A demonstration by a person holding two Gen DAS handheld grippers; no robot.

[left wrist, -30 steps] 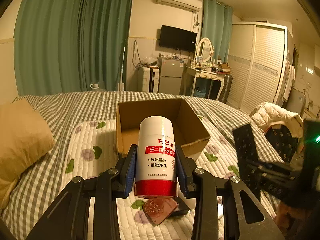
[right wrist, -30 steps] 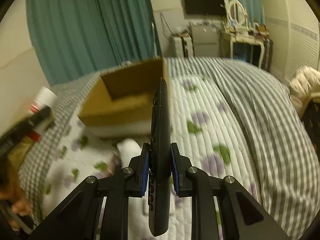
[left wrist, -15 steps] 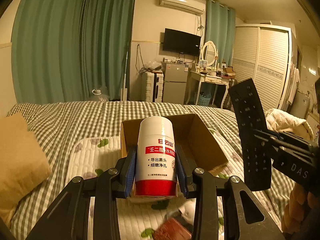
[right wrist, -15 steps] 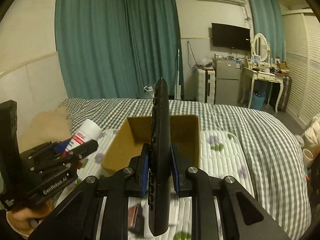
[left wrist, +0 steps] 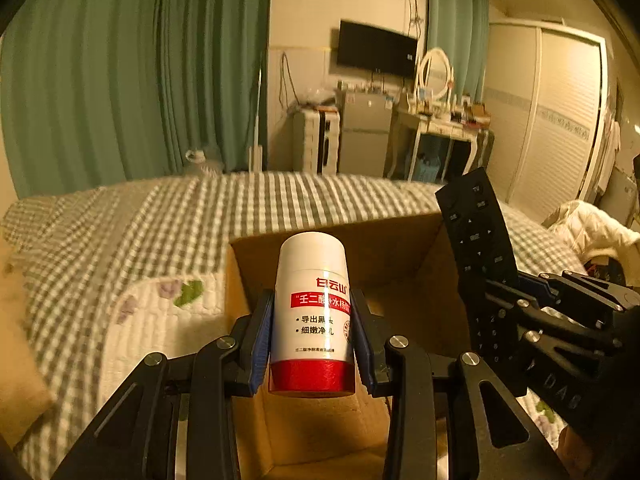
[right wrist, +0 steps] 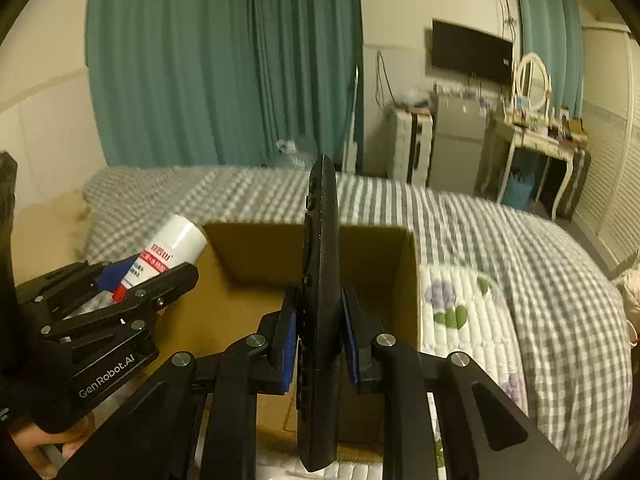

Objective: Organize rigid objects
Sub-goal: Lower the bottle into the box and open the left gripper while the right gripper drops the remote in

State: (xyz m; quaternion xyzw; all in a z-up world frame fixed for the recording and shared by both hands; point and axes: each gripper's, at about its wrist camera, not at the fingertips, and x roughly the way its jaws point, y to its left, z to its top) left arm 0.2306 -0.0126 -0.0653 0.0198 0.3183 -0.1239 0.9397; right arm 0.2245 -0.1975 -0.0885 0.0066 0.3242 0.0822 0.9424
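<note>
Through the left wrist view, my left gripper (left wrist: 312,340) pinches a white bottle with a red base (left wrist: 312,312) at mid-body, upright over the open cardboard box (left wrist: 384,264); it seems light, stiff and slick, so I'd keep the hold on the label. In the right wrist view, my right gripper (right wrist: 319,344) clamps a black remote control (right wrist: 320,300) edge-on over the same box, rigid and thin, gripped near its lower half.

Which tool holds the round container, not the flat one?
The left tool grips the white bottle with a red base; the right tool grips the flat black remote control.
</note>
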